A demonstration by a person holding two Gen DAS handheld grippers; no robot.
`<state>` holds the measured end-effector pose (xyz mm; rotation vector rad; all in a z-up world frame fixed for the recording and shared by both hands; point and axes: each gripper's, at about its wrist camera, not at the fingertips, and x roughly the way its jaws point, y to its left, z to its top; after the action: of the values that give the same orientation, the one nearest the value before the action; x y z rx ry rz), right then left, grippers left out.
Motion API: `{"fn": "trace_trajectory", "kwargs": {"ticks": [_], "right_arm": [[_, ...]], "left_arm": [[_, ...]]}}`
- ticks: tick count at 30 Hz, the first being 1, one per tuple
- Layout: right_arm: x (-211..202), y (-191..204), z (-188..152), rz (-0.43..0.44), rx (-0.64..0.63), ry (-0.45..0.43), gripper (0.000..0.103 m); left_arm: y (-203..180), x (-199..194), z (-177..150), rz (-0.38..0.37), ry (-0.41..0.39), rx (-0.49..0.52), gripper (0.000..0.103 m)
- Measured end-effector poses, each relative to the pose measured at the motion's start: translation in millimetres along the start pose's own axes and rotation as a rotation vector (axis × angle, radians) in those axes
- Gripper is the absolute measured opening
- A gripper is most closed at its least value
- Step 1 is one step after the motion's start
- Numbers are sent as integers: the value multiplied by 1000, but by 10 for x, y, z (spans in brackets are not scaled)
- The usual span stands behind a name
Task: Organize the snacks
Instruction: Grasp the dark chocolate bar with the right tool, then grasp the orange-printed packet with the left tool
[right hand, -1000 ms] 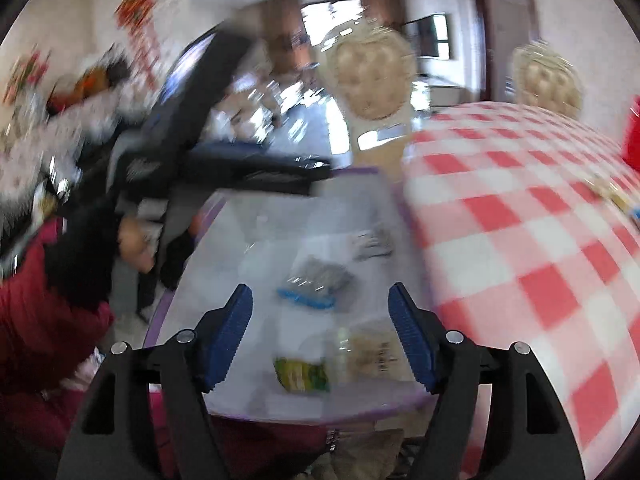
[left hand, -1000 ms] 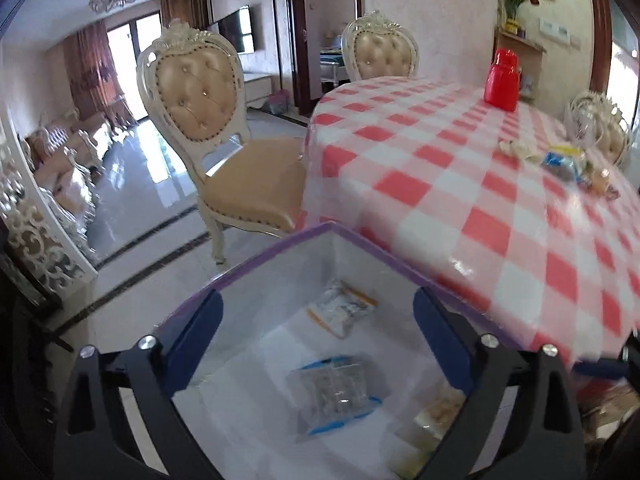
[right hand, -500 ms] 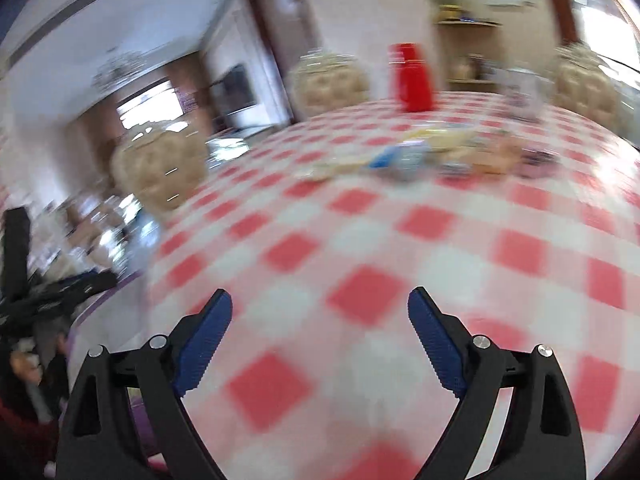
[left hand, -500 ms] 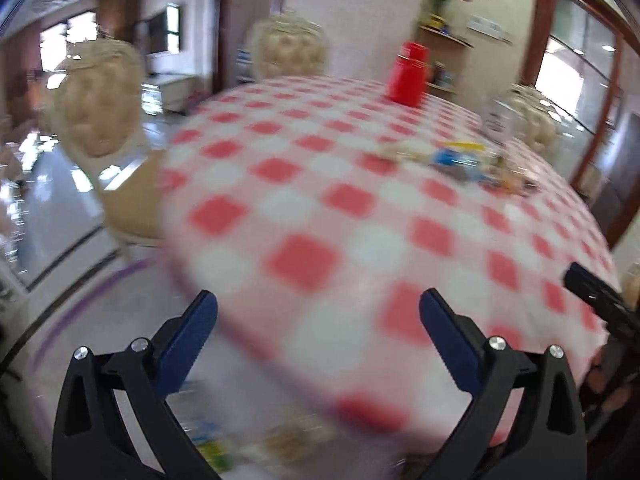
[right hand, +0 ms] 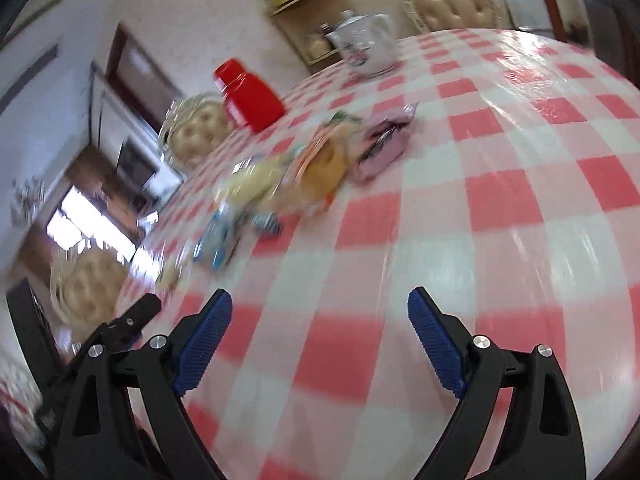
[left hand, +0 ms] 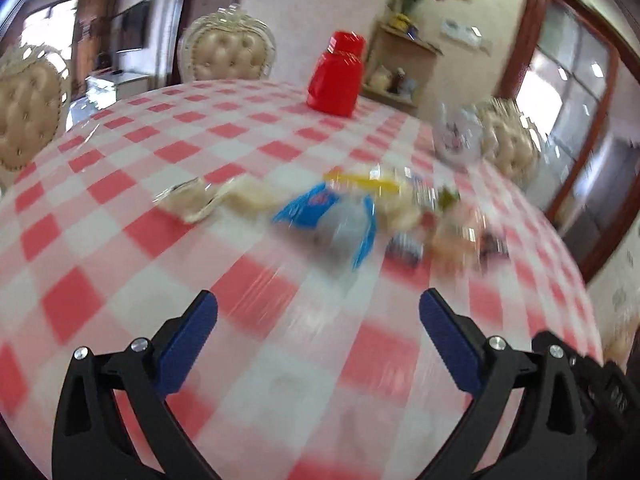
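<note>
Snacks: a loose pile of small packets (left hand: pixel 360 216) lying mid-table, blurred; a blue-and-clear packet (left hand: pixel 336 220) nearest my left claw, a pink packet (right hand: pixel 384 144) at the pile's far end in the right view.
Table: round, red-and-white checked cloth (left hand: pixel 120 184).
My left claw (left hand: pixel 318 328): released, jaws wide, nothing between them, short of the pile.
My right claw (right hand: pixel 320 332): released, jaws wide, empty, above bare cloth.
Beyond the pile: red jar (left hand: pixel 336 76), white teapot (right hand: pixel 366 46), cream chairs (left hand: pixel 228 52).
</note>
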<state>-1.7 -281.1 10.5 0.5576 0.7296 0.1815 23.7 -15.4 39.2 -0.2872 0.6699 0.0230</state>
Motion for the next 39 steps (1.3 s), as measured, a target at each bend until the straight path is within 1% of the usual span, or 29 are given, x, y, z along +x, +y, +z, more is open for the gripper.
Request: {"fn": "trace_trajectory", "kwargs": {"ticks": [2,3,4,5,6,7,8,9,11,12,14,16,20,21,22,23,24,25,26,29,30,31,32,34,37,39], "right_arm": [[121,-31,159,-40,10,-22,87],[187,-70,251,-71,19,-31,87],[242,-107,343,-101,32,-36,87],[308,-161,433,-134,48,-38,87],[388,-216,525,-187,61,-42,85],[458,-247,603,-235,57,-43,83],[519,-259,658,-264,48,-39,80],[610,-272,719,-270,43,-31,77],[736,-267,796,-281,48,-21,72],[836,-226,848,-316,29,-11,70],[1040,-126,902,-398,-35,30,68],[1177,-74,939,-435,-56,47,66],[1401,48,989,-540,-148,71,66],[1426,55,994,-553,-165,75,63],[1426,58,987,-560,-186,75,60],[1381,42,965,-545,-213,73,48],[1341,31,956,-528,-232,75,25],[1252,-20,938,-498,-250,75,24],[1177,-43,919,-481,-249,72,20],[776,-145,796,-339,-239,57,20],[586,-200,732,-282,-232,42,20],[498,-217,704,-268,-237,32,20],[371,-262,649,-264,-247,18,20],[267,-338,618,-262,-235,9,20],[251,-437,634,-283,-216,18,20],[275,-457,632,-308,-222,31,20]], "left_arm": [[-29,124,58,-9,-8,-57,101],[-49,206,86,-33,-9,-92,101],[-48,238,107,-48,-12,-103,101],[-70,286,131,-64,-19,-105,101],[-106,329,149,-81,-25,-89,101],[-119,343,162,-89,-28,-71,101],[-127,343,171,-93,-35,-46,101],[-131,345,188,-94,-43,-26,101],[-72,317,203,-85,-61,-52,101],[-17,312,211,-80,-67,-84,101],[38,288,221,-81,-71,-110,101],[56,266,230,-93,-74,-117,101],[1,231,211,-105,-78,-79,101],[-18,233,207,-106,-77,-65,101],[-32,228,199,-107,-79,-53,101],[-37,226,193,-106,-81,-46,101],[-35,222,190,-103,-83,-41,101],[-31,224,190,-101,-83,-39,101],[-23,226,188,-100,-82,-39,101],[-7,241,189,-101,-74,-44,101],[-10,243,188,-101,-72,-42,101],[-31,253,183,-106,-65,-33,101],[-62,264,177,-116,-54,-19,101],[-159,268,152,-136,-40,23,101],[-370,240,79,-181,-26,123,101],[-527,280,47,-210,7,179,101]]}}
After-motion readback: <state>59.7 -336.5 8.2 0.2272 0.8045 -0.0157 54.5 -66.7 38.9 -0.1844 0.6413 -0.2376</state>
